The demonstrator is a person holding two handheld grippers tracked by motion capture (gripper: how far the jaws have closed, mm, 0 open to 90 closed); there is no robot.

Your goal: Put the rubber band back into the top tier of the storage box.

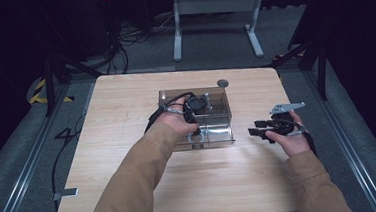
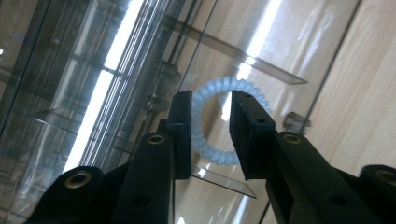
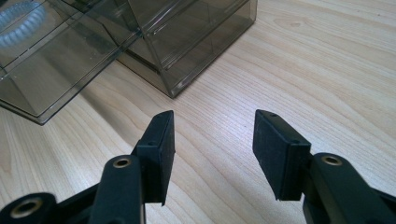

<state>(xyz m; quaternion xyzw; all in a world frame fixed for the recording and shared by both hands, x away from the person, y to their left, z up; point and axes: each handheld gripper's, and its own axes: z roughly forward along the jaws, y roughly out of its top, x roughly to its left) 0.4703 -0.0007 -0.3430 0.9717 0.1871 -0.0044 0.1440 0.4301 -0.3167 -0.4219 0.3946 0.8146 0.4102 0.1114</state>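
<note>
A pale blue spiral hair tie [image 2: 212,155] lies inside the pulled-out drawer [image 1: 217,138] of a smoky clear plastic box [image 1: 213,104] at the table's middle. My left gripper [image 2: 211,96] points down into that drawer with its jaws apart. The ring shows through the gap between them, and the pads do not press on it. In the high view the left gripper [image 1: 197,121] hangs over the drawer's left part. The hair tie [image 3: 21,23] also shows through the clear walls in the right gripper view. My right gripper [image 3: 212,116] stands open over bare wood, right of the box, nothing between its fingers.
The light wooden table [image 1: 131,185] has free room in front of and left of the box. A small grey round disc [image 1: 222,83] sits near the far edge. The right gripper [image 1: 253,128] points left toward the drawer's corner. Dark floor with cables surrounds the table.
</note>
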